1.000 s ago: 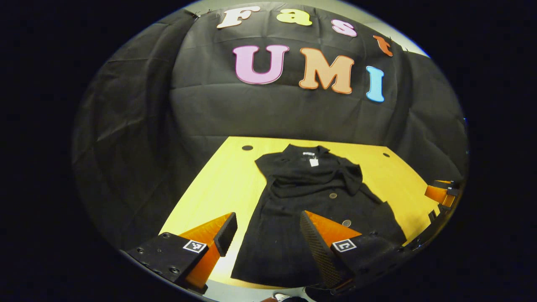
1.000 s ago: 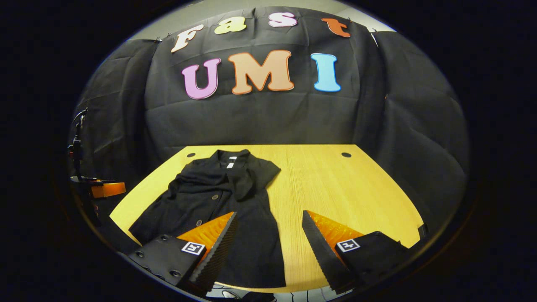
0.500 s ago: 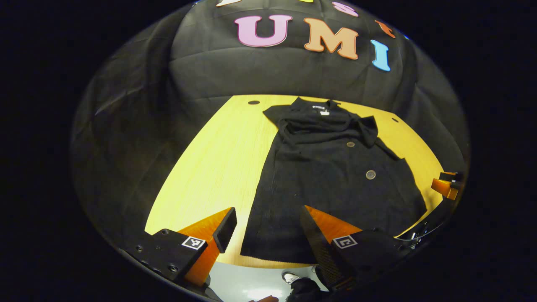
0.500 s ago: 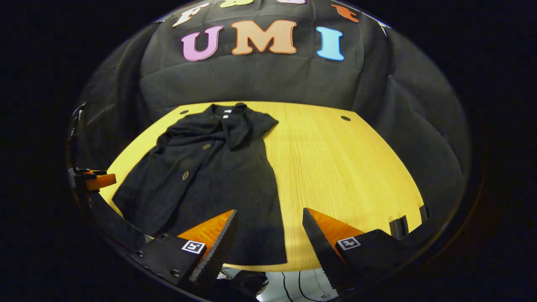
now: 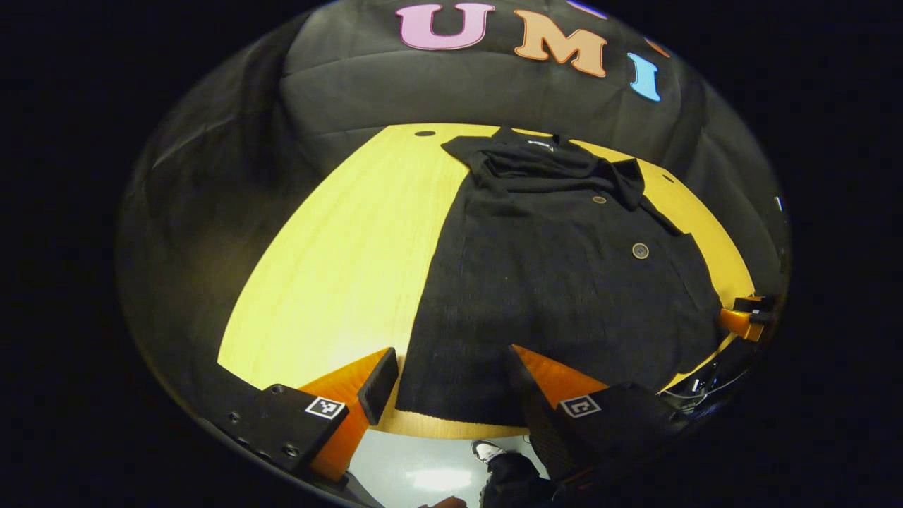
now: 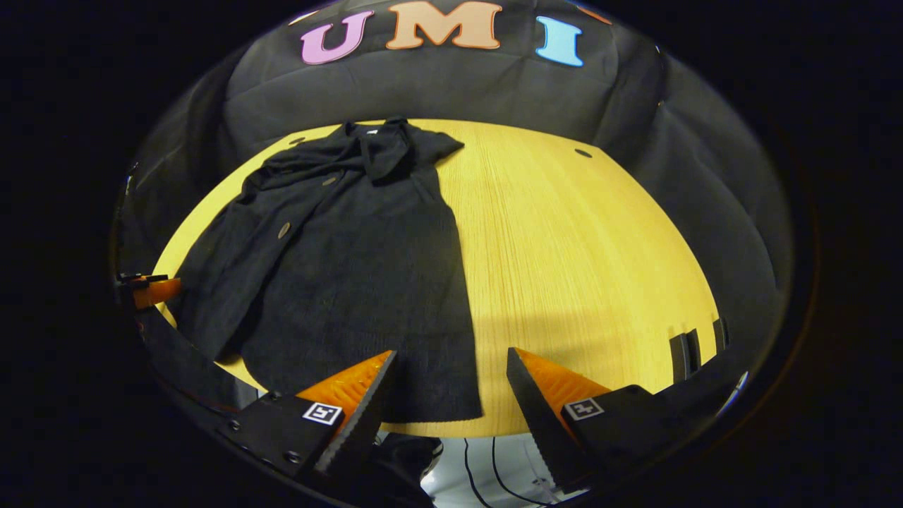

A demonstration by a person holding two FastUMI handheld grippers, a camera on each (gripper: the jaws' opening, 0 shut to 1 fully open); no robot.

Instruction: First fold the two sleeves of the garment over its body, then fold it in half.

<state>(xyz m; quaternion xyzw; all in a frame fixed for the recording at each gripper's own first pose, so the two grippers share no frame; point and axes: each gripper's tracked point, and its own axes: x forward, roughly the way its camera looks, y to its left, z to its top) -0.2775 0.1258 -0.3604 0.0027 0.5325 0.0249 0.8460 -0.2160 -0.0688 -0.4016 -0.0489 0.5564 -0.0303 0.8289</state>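
In the left gripper view, the left gripper [image 5: 451,384] has its fingers wide apart and holds nothing. It hangs over the near edge of the table [image 5: 338,261]. The garment [image 5: 557,282] lies flat on the table, with its collar at the far end and its hem at the near edge. The hem sits just between the two fingers in the picture. Both sleeves lie folded over the chest part. Compared with one second ago, the table and the garment fill more of the view and sit higher in it, and the wall has slid up. The camera now looks more downward. The floor [image 5: 423,473] and a shoe [image 5: 487,449] show below the table edge; one second ago they barely showed. The right gripper [image 5: 744,319] is seen at the far right edge, lower than it was before; I cannot tell its state from here.

In the right gripper view, the right gripper [image 6: 451,384] is also wide and holds nothing. It is over the near table edge, with the right corner of the hem near its left finger. The garment [image 6: 353,268] lies on the left half of the table [image 6: 585,268]. The same change is seen here: the table looks bigger, and the view is tilted more down. The garment itself has kept its shape and place. The left gripper [image 6: 152,289] shows at the left edge.
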